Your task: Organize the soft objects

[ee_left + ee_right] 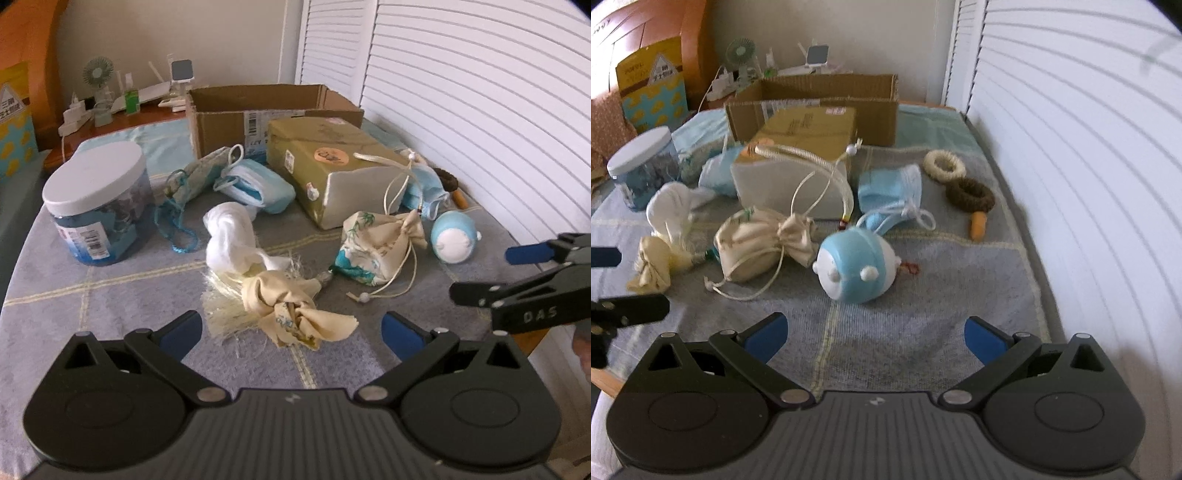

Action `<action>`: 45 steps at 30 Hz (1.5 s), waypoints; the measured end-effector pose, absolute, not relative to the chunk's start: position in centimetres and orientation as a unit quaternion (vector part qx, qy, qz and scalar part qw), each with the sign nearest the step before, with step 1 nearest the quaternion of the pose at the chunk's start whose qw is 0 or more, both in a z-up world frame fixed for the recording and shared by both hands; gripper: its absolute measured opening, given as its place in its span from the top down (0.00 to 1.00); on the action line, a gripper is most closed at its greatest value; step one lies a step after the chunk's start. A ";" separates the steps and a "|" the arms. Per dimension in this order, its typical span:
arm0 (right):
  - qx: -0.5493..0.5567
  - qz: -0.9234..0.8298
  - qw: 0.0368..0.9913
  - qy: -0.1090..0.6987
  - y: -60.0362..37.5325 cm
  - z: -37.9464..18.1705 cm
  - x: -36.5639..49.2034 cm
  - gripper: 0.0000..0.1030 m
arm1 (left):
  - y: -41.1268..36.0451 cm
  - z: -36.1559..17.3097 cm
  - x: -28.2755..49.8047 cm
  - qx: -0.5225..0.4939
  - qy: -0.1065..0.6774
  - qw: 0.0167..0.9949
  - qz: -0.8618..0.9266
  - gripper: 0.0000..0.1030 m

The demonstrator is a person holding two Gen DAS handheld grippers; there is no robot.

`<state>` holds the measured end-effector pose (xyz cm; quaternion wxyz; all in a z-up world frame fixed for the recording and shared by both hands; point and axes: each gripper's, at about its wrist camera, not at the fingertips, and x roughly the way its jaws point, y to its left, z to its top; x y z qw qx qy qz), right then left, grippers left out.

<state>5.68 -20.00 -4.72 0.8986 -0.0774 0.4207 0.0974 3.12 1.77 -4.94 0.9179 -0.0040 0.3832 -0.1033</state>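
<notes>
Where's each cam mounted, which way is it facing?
Left wrist: on the left gripper, facing the knotted cream cloth; its blue pads show, right gripper at the right edge.
Right wrist: on the right gripper, facing the blue-white toy; left gripper at the left edge.
Shared: drawstring pouch, cardboard box, jar.

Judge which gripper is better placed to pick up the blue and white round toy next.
Right. The right gripper is open with the toy straight ahead between its fingers. The left gripper faces the knotted cream cloth instead.
</notes>
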 end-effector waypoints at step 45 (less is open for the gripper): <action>-0.100 0.135 0.919 0.356 -18.8 -4.5 7.3 0.40 | 2.3 -4.2 3.2 0.038 0.380 0.914 -0.138 0.63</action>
